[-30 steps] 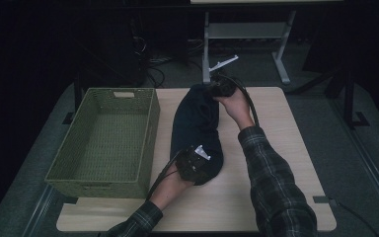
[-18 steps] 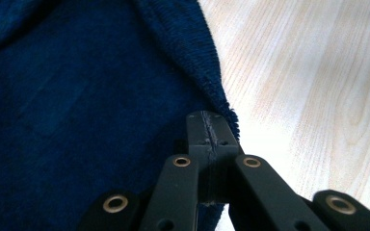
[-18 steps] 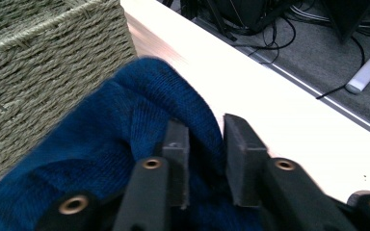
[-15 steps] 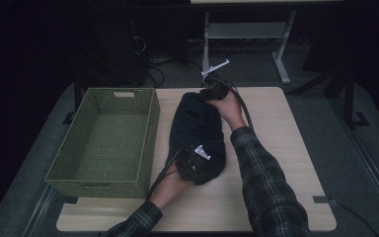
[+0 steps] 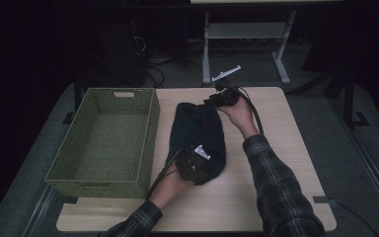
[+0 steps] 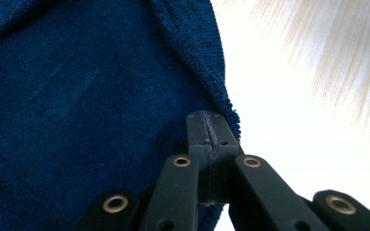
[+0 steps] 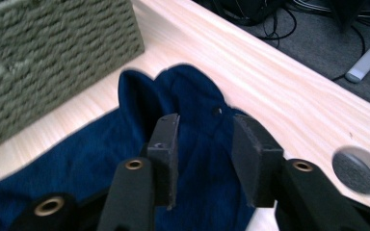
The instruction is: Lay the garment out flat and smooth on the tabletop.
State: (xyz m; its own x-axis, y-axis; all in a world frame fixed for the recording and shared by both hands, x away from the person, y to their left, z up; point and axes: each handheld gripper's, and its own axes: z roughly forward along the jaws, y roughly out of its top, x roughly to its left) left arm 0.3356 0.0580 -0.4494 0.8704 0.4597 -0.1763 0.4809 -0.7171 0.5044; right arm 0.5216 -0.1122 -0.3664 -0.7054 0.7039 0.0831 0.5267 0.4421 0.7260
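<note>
Dim room (grey carpet (image 5: 355, 163)); pale wooden table (image 5: 286, 148), metal stand (image 5: 246, 34) behind.

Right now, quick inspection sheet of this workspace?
Surface: light wooden table, round grey cable plug in it.
Job's things: dark blue knit garment, bunched lengthwise; green woven basket beside it, nothing inside.
Clutter: nothing seen.
Grippers: left gripper shut on garment's edge; right gripper open above the far end, jaws just opened, pads off the cloth.
Cables: gripper cables trail along both forearms.
Surroundings: dark room, metal stand, floor cables.
</note>
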